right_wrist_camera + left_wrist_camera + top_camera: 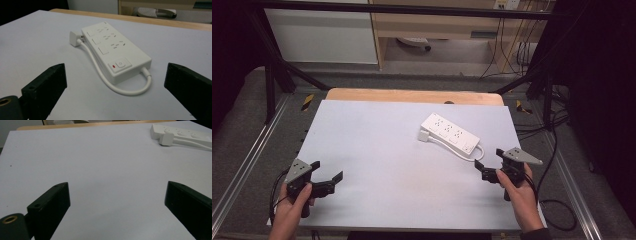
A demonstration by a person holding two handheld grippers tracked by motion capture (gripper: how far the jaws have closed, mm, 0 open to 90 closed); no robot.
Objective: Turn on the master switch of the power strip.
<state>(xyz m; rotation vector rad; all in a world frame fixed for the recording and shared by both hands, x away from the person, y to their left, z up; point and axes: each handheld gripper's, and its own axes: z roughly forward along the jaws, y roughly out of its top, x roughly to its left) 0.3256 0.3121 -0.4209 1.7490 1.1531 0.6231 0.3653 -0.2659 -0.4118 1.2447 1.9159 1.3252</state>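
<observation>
Tools both gaping, empty: right tool (115, 82) near power strip (113, 50), left tool (117, 202) well apart.

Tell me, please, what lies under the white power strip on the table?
The power strip rests flat on the pale table surface. Its own cable runs alongside it to the plug. Whatever is directly beneath is covered by its body.
</observation>
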